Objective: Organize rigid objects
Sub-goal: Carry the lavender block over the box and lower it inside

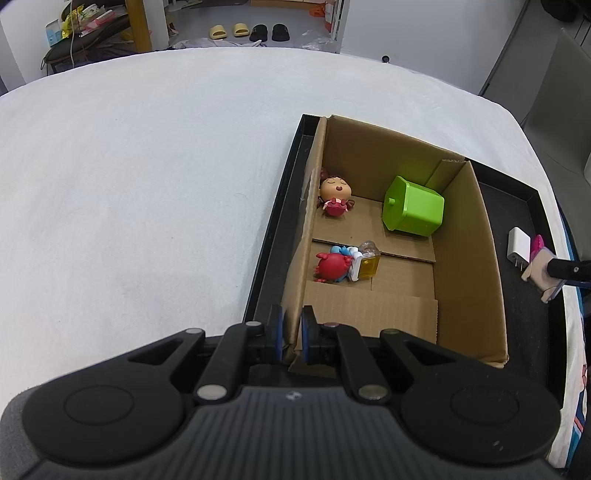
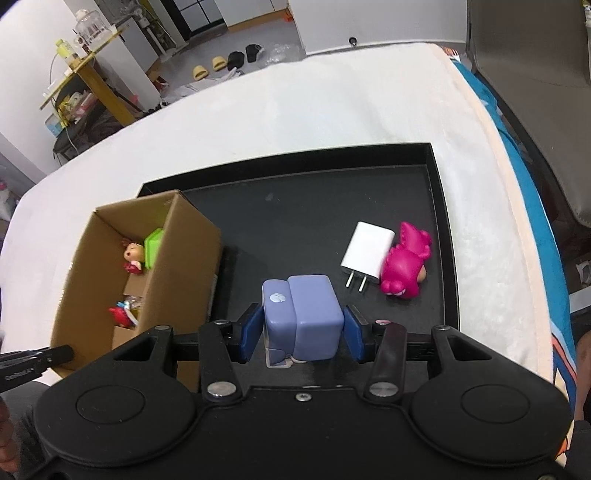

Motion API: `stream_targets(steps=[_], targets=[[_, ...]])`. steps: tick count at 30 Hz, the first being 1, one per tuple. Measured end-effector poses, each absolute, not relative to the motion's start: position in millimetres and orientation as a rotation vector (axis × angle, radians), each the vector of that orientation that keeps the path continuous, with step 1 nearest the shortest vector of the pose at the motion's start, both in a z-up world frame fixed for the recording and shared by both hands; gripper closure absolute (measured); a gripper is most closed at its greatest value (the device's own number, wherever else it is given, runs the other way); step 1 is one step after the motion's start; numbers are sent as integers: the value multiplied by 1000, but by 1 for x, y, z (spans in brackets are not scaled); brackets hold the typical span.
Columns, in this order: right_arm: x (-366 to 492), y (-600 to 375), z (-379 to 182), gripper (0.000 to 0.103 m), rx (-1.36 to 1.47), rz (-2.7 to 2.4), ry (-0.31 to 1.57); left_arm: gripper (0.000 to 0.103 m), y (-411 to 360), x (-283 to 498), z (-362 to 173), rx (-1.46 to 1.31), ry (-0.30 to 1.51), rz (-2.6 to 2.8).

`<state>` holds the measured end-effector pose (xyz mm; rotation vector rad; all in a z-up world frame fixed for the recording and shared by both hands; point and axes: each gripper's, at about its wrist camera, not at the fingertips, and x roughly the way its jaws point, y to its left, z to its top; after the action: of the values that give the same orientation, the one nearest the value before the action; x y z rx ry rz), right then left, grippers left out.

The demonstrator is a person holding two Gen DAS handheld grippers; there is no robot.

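Note:
A cardboard box stands in a black tray. Inside it lie a girl figurine, a green bin, a red crab toy and a small yellow bottle. My left gripper is shut on the box's left wall near its front corner. My right gripper is shut on a purple cube toy over the tray. A white charger and a pink dinosaur toy lie on the tray to the right. The box also shows in the right wrist view.
The tray rests on a white cloth-covered table. A grey chair stands past the table's right edge. Shelves and slippers are on the floor far behind.

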<state>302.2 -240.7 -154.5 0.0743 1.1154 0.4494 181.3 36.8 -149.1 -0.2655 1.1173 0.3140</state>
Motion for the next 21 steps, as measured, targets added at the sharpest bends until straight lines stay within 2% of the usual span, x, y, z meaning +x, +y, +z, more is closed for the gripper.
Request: stream_targets(steps=[21], targets=[[290,-205,-110,57,109,505,1049,94,48,179,-147,-326,1110,289]])
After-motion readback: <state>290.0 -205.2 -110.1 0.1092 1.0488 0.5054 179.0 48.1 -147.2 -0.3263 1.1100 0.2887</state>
